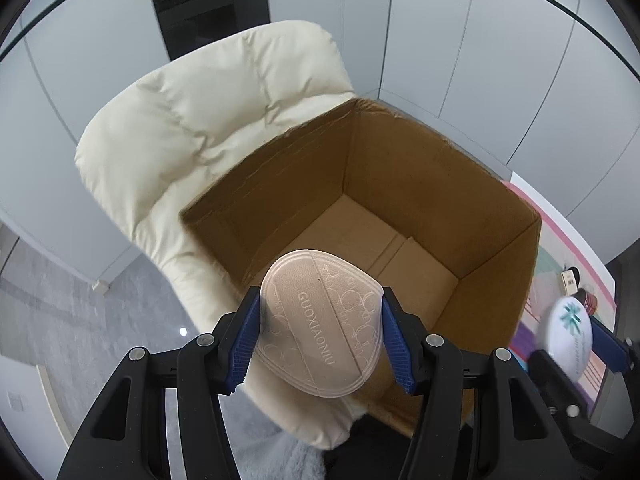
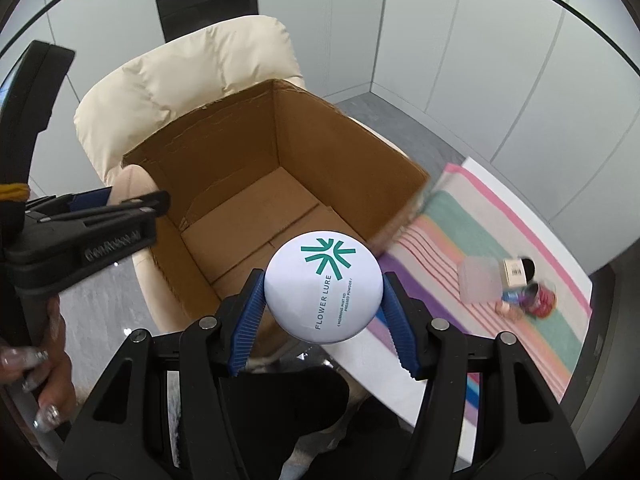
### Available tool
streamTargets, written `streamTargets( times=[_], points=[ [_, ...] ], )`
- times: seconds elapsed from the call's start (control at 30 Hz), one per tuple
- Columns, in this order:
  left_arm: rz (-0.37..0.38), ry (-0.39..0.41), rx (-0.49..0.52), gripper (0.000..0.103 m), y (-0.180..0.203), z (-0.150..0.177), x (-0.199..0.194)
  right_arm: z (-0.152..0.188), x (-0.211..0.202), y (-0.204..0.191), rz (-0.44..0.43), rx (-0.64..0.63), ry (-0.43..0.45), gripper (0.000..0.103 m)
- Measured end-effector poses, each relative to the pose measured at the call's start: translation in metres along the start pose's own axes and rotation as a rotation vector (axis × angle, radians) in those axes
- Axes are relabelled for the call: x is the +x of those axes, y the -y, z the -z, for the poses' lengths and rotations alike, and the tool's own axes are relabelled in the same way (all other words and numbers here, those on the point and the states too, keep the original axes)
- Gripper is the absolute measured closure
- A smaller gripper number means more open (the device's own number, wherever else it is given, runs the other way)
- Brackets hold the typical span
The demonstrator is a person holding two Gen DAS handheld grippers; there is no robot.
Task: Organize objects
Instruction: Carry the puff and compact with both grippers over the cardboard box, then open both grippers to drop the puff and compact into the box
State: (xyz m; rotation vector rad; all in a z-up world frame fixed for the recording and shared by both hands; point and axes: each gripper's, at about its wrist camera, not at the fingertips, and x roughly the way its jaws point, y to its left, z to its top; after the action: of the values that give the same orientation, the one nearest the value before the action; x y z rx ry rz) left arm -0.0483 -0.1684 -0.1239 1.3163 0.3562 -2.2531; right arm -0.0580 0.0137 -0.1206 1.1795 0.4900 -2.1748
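Held in the left gripper [image 1: 320, 340], lower centre of the left wrist view: a beige case [image 1: 320, 324], flat and rounded-triangular, lettered GUOXIAONIU, clamped edge to edge between the blue pads [image 1: 248, 340]. Judged light and stiff, with a smooth embossed lid likely to slip if pinched on the faces; best taken across the rim, as here. Held in the right gripper [image 2: 323, 300], lower centre of the right wrist view: a white round compact [image 2: 323, 284] marked FLOWER LURE in green, gripped across its widest part by the ribbed pads [image 2: 248, 320]. Judged light, hard-shelled and glossy, the curved edge giving little purchase; contents named as pressed powder, hence likely fragile under a drop. Seen again at the lower right edge of the left wrist view, same compact [image 1: 568, 332]. Positioned beyond both, filling the middle of each frame: an open cardboard box [image 1: 400, 184], nothing seen inside it, bare floor flaps showing, set against a cream padded chair [image 1: 208, 120] in the upper left. Both items hovered over the near rim, not yet inside. Remaining at the right of the right wrist view: a striped cloth [image 2: 480, 240] bearing a small clutter of items [image 2: 516, 284], too blurred to list singly. Noted at the lower left: a hand [image 2: 44, 360] on the other gripper's handle.
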Motion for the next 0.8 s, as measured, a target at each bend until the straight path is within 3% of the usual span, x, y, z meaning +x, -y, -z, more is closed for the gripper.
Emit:
streamTargets(
  times=[0.3,0.5,0.53,0.57,0.63,0.8],
  points=[
    [-0.009,-0.018,0.044,0.044,0.007,-0.022,0.035,-0.036,0.049,-0.017,-0.021,-0.039,-0.022,0.043],
    [0.016,-0.009,0.026,0.029,0.0,-0.027,0.048,-0.036,0.075,-0.016,-0.043,-0.035,-0.052,0.043],
    [0.019,-0.008,0.021,0.026,-0.001,-0.026,0.049,-0.036,0.077,-0.016,-0.042,-0.037,-0.05,0.036],
    [0.017,-0.007,0.019,0.02,-0.002,-0.026,0.049,-0.036,0.078,-0.015,-0.032,-0.04,-0.05,0.017],
    [0.011,-0.002,0.016,0.012,-0.005,-0.024,0.05,-0.036,0.077,-0.013,-0.016,-0.036,-0.016,0.002],
    [0.005,0.009,0.026,0.012,-0.003,-0.024,0.048,-0.035,0.078,-0.009,-0.039,-0.011,-0.015,0.002]
  ],
)
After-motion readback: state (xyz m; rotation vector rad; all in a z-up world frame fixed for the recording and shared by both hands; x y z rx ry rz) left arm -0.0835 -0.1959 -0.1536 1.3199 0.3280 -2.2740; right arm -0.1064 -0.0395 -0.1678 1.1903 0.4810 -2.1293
